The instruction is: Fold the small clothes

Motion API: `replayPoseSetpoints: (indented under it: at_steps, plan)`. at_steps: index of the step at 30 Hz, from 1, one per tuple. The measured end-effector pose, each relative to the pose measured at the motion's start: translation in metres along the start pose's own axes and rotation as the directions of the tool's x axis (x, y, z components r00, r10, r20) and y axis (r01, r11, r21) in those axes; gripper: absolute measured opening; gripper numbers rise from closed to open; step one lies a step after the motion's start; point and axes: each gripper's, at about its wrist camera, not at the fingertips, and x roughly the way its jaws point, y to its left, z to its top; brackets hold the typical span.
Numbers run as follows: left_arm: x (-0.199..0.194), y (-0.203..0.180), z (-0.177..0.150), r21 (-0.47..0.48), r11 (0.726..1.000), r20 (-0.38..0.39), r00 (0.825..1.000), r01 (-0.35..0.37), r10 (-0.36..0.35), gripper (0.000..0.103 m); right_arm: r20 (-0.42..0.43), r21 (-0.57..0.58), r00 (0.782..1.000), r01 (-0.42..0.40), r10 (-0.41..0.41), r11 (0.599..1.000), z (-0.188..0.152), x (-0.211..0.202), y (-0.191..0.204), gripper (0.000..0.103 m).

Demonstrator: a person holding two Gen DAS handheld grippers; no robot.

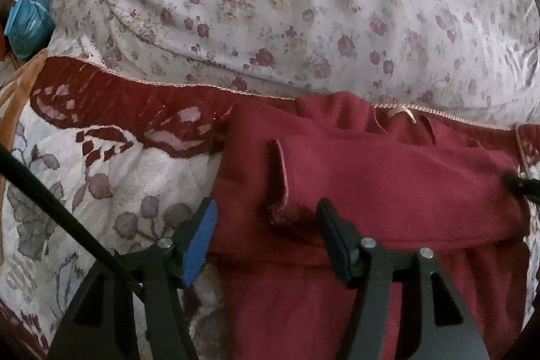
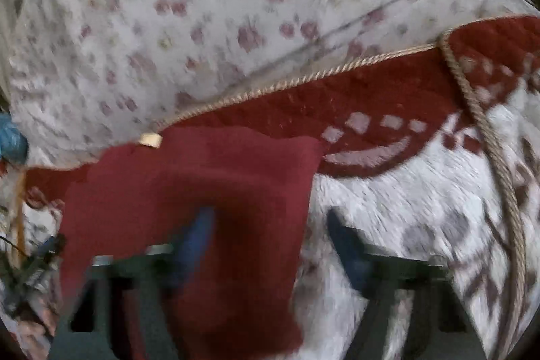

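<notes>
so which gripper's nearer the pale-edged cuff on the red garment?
Left. The left gripper has its jaws straddling the end of the cuff. The right gripper sits at the side edge of the red garment, cuff out of its view.

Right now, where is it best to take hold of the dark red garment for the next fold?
Probably the dark red garment at its raised flap: that edge stands off the cloth. Come from above with the left tongs, already open astride it.

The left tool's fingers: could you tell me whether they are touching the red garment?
Cannot tell. In the left wrist view the fingers straddle a fold of the red garment, with no plain contact or gap.
</notes>
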Motion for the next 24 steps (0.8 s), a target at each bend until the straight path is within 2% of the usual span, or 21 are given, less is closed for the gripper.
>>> replayPoseSetpoints:
  at_steps: [2,4,5,7,9,10,13,14,16,19,21,22,23,24]
  plan:
    - [0.001,0.0,0.0,0.005,1.0,0.001,1.0,-0.001,0.001,0.061,0.049,-0.027,0.999,0.025,-0.023,0.999,0.002,-0.001,0.002,0.018]
    - [0.002,0.0,0.001,0.003,1.0,0.002,1.0,0.003,-0.004,0.062,0.111,-0.062,0.99,0.1,-0.092,0.993,0.001,-0.005,0.005,0.017]
    - [0.002,0.0,0.001,0.004,1.0,0.001,1.0,0.005,-0.005,0.062,0.107,-0.072,0.987,0.128,-0.12,0.989,0.002,0.001,0.004,0.017]
    - [-0.001,0.001,-0.001,0.013,1.0,-0.001,1.0,0.007,-0.007,0.062,0.074,-0.057,0.991,0.116,-0.111,0.992,0.003,0.006,0.0,0.017]
    - [-0.01,0.004,-0.004,0.016,1.0,0.001,1.0,0.017,-0.017,0.062,0.082,-0.034,0.992,0.1,-0.097,0.994,0.004,-0.01,-0.002,0.022]
    - [-0.017,0.006,-0.006,0.011,1.0,-0.005,1.0,0.029,-0.029,0.063,0.081,-0.021,0.993,0.085,-0.083,0.996,0.002,-0.023,-0.003,0.03]
    - [-0.037,0.014,-0.015,-0.009,0.997,-0.011,0.997,0.077,-0.077,0.066,0.053,-0.063,0.999,0.0,0.003,0.998,-0.024,-0.058,0.005,0.065]
    - [-0.044,0.015,-0.019,-0.01,0.997,-0.005,0.997,0.078,-0.078,0.069,0.037,-0.078,0.999,-0.017,0.02,0.997,-0.035,-0.066,0.008,0.07]
    - [-0.058,0.019,-0.03,-0.011,0.998,0.008,0.998,0.068,-0.068,0.071,-0.001,-0.116,0.999,-0.053,0.053,0.992,-0.059,-0.075,0.013,0.071]
    - [-0.075,0.024,-0.051,-0.019,0.997,0.006,0.998,0.069,-0.069,0.072,-0.016,-0.107,0.999,-0.043,0.041,0.993,-0.081,-0.067,0.014,0.07]
    - [-0.081,0.026,-0.063,-0.019,0.998,-0.015,0.998,0.065,-0.065,0.072,-0.027,-0.087,0.998,-0.06,0.058,0.994,-0.084,-0.053,0.013,0.063]
    - [-0.083,0.028,-0.068,-0.021,0.998,-0.026,0.998,0.061,-0.061,0.072,-0.016,-0.087,0.999,-0.048,0.047,0.995,-0.085,-0.049,0.012,0.049]
    - [-0.087,0.03,-0.074,-0.023,0.998,-0.034,0.998,0.057,-0.058,0.072,0.03,-0.11,1.0,-0.007,0.01,0.994,-0.084,-0.046,0.013,0.027]
    - [-0.092,0.033,-0.079,-0.025,0.998,-0.036,0.998,0.056,-0.057,0.072,0.059,-0.117,0.998,0.014,-0.007,0.993,-0.082,-0.046,0.014,0.022]
